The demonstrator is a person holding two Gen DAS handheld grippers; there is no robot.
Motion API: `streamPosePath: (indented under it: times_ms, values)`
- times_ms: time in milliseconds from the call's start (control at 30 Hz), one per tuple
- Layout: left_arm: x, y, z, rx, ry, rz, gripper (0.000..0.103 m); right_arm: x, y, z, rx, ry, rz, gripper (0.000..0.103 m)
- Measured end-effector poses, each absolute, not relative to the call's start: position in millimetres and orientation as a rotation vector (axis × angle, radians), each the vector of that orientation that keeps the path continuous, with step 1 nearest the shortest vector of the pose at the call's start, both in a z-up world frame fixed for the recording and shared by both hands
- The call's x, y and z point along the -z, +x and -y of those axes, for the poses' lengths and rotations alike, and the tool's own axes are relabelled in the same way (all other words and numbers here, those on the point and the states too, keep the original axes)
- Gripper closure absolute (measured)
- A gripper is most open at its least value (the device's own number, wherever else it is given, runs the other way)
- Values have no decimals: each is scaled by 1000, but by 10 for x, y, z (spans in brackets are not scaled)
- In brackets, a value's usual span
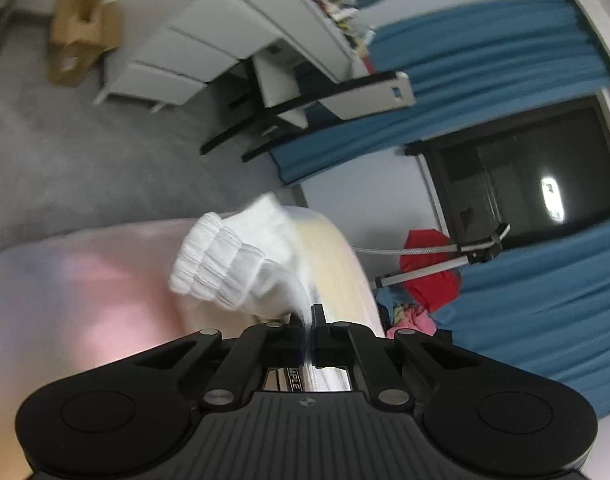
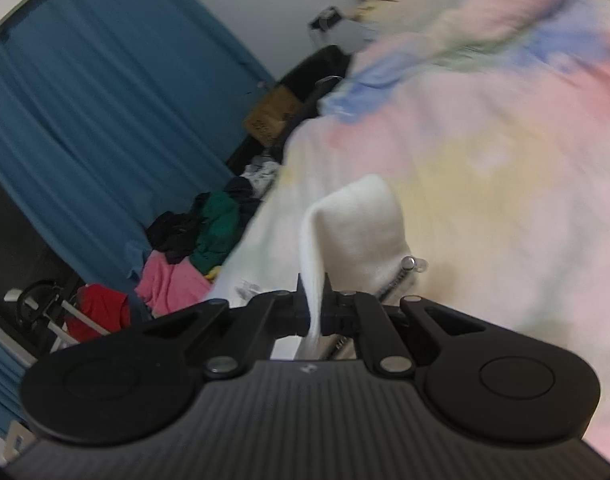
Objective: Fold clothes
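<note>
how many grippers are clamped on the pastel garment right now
2: the left gripper pinches its white ribbed cuff; the right gripper pinches a white edge of the garment.

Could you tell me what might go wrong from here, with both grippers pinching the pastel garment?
The left gripper pinches only a thin white edge by the ribbed cuff, so it may slip. The right gripper likewise grips a narrow fold of the pastel garment. The zipper pull beside it might snag.

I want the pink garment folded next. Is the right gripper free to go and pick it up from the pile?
Probably not yet: the right gripper is shut on the pastel sweatshirt, so it would have to let go before reaching the pink garment.
</note>
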State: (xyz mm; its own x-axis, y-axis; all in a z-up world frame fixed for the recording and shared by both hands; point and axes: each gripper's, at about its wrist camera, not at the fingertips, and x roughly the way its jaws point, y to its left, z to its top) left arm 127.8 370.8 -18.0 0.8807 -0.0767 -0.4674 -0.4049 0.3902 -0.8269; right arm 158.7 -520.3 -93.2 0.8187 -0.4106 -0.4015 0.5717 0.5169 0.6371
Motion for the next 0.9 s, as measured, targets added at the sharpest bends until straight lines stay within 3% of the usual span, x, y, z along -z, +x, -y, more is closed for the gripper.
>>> streamPosePath:
  times_ms: [233,500,700,767,800,833,867,900]
  values:
    - [162,3097,-3604,-296,-1016,-539,100,817,3256,5069,607,617,-289,98]
    - [810,4836,-3237,-397,-764,-676,100,1745,4749,4962,655,406,-462,98]
    - [825,4567,-3147,-315,-719,-680,94,2040,4753,5014,626,466,-423,94]
    - [830,4477,-3117,-287,-704,-680,79,1971,4626,5013,591,487,-389,91]
    - [832,4432,-3102,-274,-696,-681,72,1936,4524,4996,572,495,-369,84]
    - [834,4387,-3088,-260,-688,-681,59,1901,4405,4974,551,503,-348,77]
    - [837,4342,-3073,-246,-681,-682,48,1865,4287,4952,531,511,-326,77]
    - [839,4297,-3058,-232,-673,-682,43,1837,4121,4914,506,524,-290,77]
